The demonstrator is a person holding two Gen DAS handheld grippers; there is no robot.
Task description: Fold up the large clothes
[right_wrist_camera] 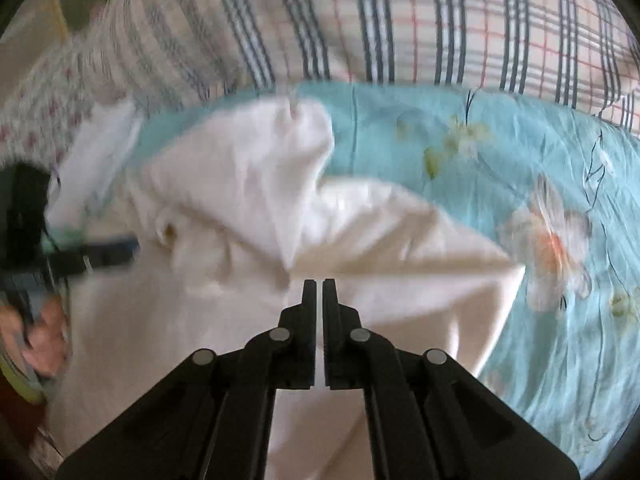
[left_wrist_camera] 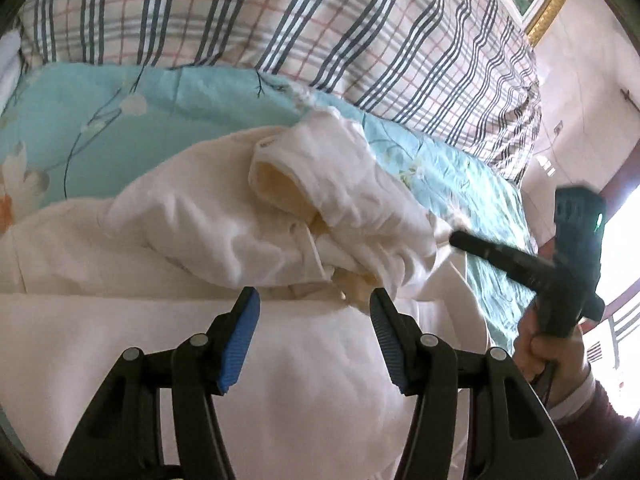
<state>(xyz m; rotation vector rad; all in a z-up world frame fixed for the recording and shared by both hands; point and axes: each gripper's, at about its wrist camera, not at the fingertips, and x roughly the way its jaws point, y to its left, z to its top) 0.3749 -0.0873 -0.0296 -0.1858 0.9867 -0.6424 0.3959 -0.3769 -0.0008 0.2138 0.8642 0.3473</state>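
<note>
Evidently the white garment [left_wrist_camera: 224, 240] is lying spread over the turquoise floral bedsheet [left_wrist_camera: 80, 120], with the plaid quilt [left_wrist_camera: 320, 20] bunched behind it at twelve o'clock, presumably because the bed is giving a broad, soft surface for folding something this large. In the left wrist view, the hood or collar part is sitting crumpled just above centre, its yellowish lining showing, while the smoother body of the garment is running toward six o'clock under the tool. The left gripper [left_wrist_camera: 314, 312] is hovering over that smooth cloth with its blue-padded jaws standing moderately wide and nothing between them; it is pointing down and forward at a slant, seemingly lining up on the crumpled edge. At three o'clock in that view, the person's right hand [left_wrist_camera: 548, 356] is gripping the handle of the other tool, whose fingers are reaching in toward the garment's right side. In the right wrist view, which is blurred, the right gripper [right_wrist_camera: 319, 284] is pointing down at a similar slant over the garment's middle, its jaws showing only a thin slit, and no cloth appears to be pinched between the tips. A folded flap is lying from ten o'clock toward centre there, so the fold is probably partway done and needing another grab.
</note>
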